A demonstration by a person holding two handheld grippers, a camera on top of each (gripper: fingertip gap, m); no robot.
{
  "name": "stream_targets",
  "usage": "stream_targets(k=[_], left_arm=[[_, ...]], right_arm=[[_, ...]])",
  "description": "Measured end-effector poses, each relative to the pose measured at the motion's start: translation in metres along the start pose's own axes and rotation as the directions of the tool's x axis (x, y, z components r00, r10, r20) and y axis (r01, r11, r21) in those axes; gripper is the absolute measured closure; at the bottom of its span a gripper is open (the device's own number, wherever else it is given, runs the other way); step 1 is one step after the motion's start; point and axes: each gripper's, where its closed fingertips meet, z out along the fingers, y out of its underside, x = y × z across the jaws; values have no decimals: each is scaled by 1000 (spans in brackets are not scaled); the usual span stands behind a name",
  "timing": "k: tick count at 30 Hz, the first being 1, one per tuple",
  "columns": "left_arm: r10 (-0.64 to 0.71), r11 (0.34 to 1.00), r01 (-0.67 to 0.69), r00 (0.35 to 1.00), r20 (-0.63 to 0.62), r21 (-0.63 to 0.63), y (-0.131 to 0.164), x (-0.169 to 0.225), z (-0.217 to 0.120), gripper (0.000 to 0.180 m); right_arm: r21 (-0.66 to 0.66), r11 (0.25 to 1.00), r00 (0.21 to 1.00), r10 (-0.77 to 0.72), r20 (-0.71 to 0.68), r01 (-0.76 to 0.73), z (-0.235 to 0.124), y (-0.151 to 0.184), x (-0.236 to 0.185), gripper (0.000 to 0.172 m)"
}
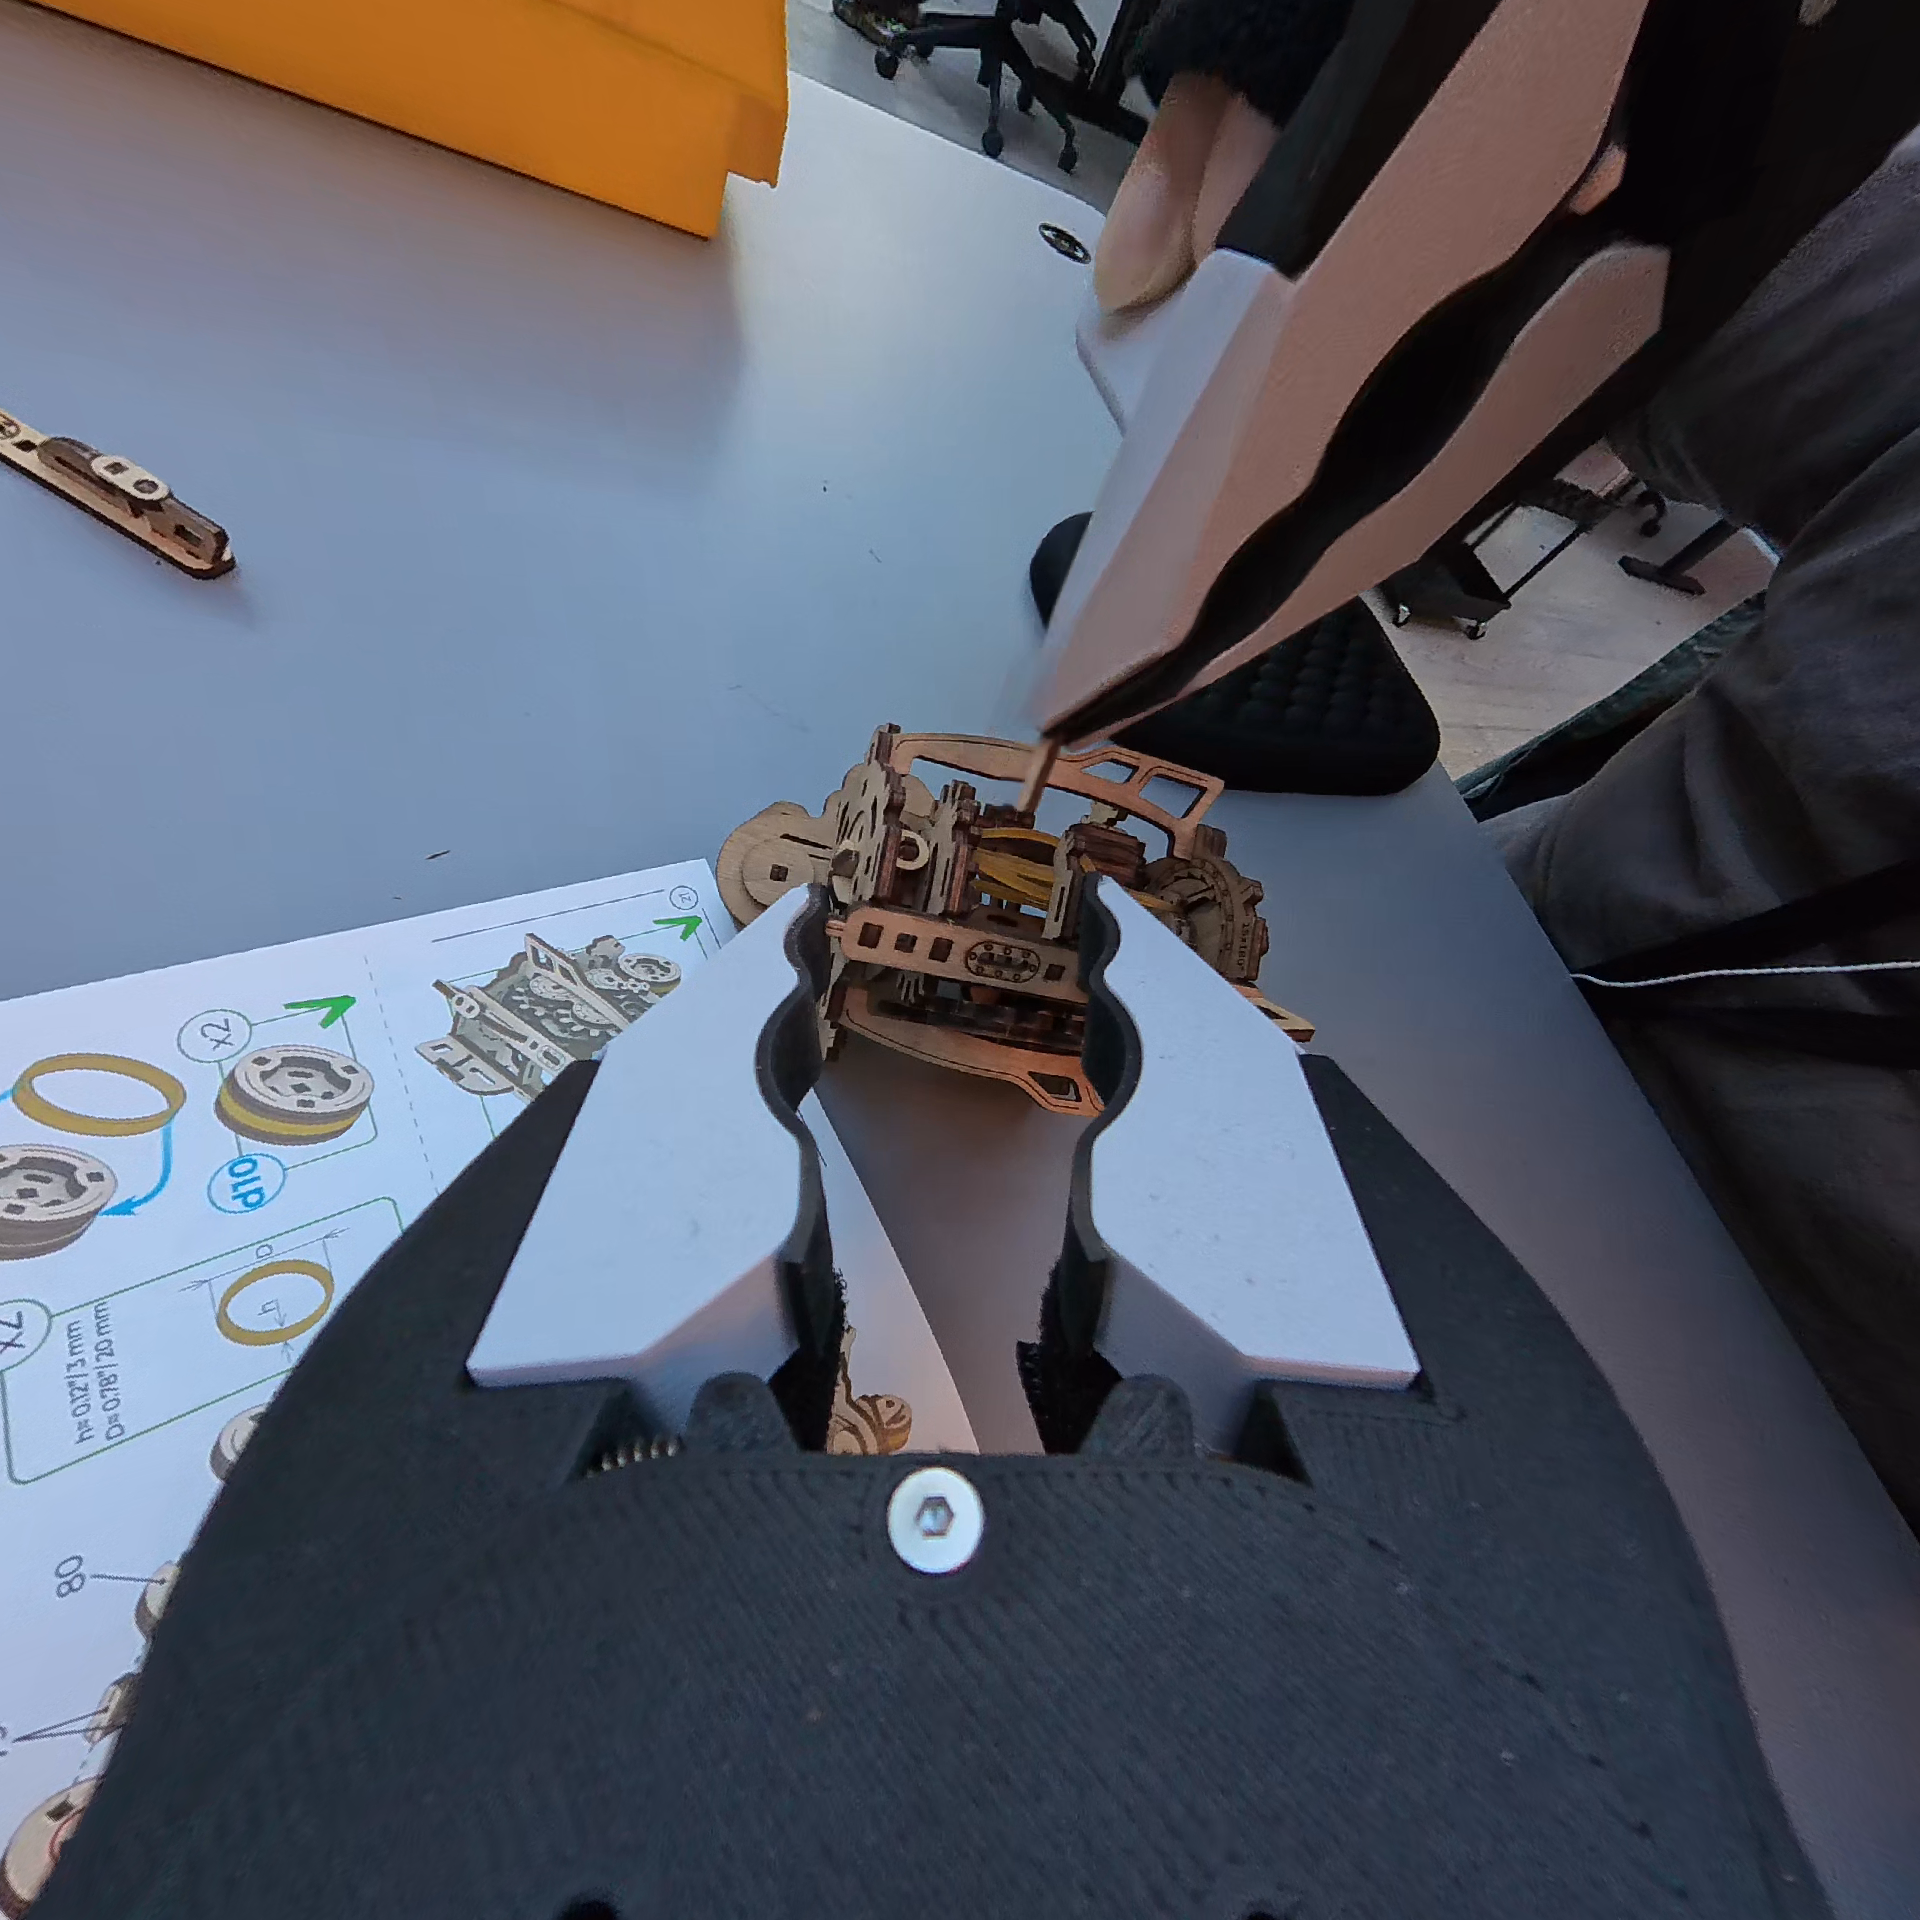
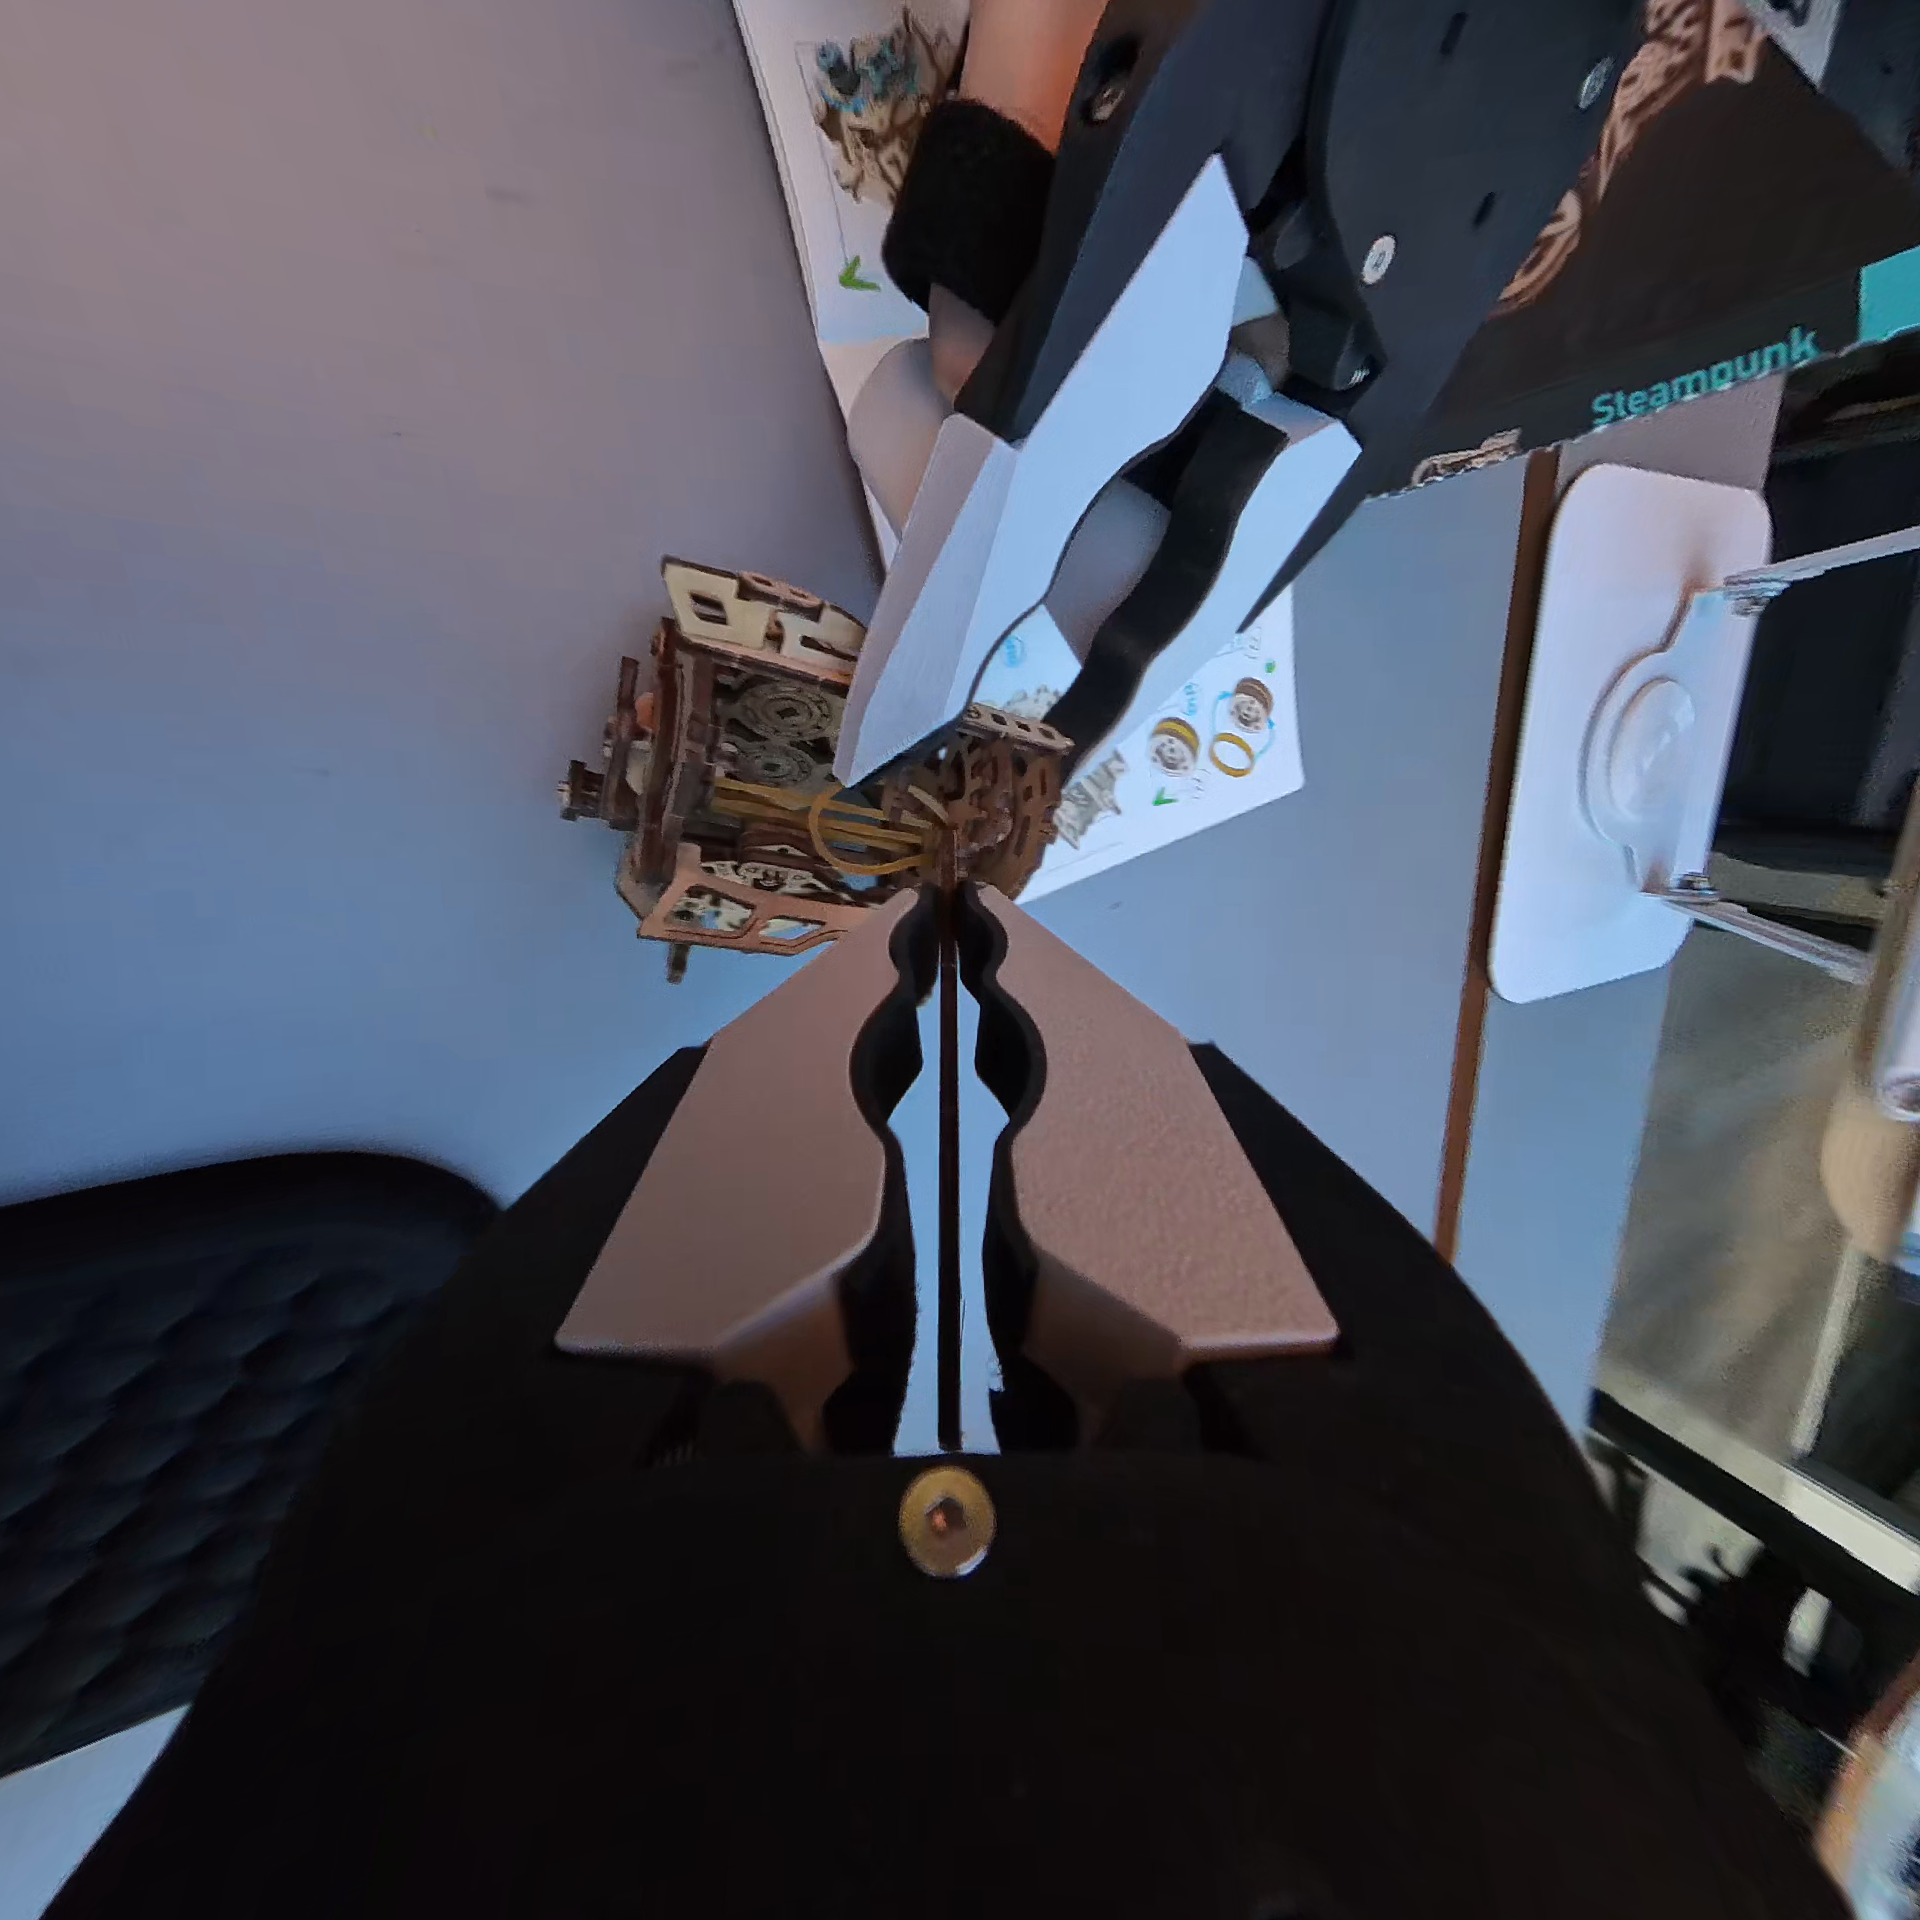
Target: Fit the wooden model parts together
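Note:
A partly built wooden model (image 1: 966,925) with gears and yellow rubber bands (image 1: 1018,862) stands on the grey table (image 1: 520,675). My left gripper (image 1: 945,925), with white fingers, is shut on the model, a pad pressed on each side. The right wrist view shows the left gripper (image 2: 966,748) clamped across the model (image 2: 748,790). My right gripper (image 2: 940,909), with copper fingers, is shut on a thin dark wooden stick (image 2: 948,1143). The stick's tip reaches into the model by the rubber bands (image 2: 852,831). In the left wrist view the right gripper (image 1: 1060,727) comes down from the upper right, with the stick (image 1: 1034,774) touching the model's top.
A printed instruction sheet (image 1: 260,1091) lies to the left of the model. A loose wooden strip (image 1: 114,488) lies at the far left, an orange box (image 1: 520,94) behind. A black padded cushion (image 1: 1299,707) sits beyond the table's right edge. The kit's box (image 2: 1662,260) and a white pad (image 2: 1621,727) are at the right. My two grippers' fingertips are within a few centimetres of each other.

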Motion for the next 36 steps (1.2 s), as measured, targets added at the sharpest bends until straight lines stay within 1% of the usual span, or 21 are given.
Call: stream_targets(k=[1,6,9,11,15,22,27,31,33,36], left_arm=[[-1,1000,1,1000,-1,1,0,0,0,135],[-2,1000,2,1000,-2,3,0,0,1,135],[-5,1000,5,1000,-5,4,0,0,0,135],[-4,1000,4,1000,-6,4,0,0,0,135],[-3,1000,3,1000,-6,4,0,0,0,135],[-3,1000,3,1000,-7,3,0,0,1,135],[-4,1000,4,1000,-7,2,0,0,1,135],[-7,1000,7,1000,-10,6,-1,1,1,135],[-14,1000,15,999,-33,27,-4,4,0,135],[-45,992,53,996,-76,111,-20,7,-8,134]], right_arm=[[22,999,998,33,51,-34,-2,-1,-4,170],[61,991,972,105,210,-120,-3,-3,-14,171],[34,993,968,99,232,-110,-1,-1,-18,170],[39,992,961,105,255,-118,1,-3,-22,171],[28,992,958,109,264,-120,7,-2,-24,171],[25,994,956,91,278,-102,3,-5,-30,171],[45,991,949,104,298,-122,3,-8,-31,171],[41,991,953,107,283,-124,6,-4,-29,171],[43,991,953,108,282,-125,6,-3,-29,170],[53,991,955,106,277,-126,6,-4,-28,171]])
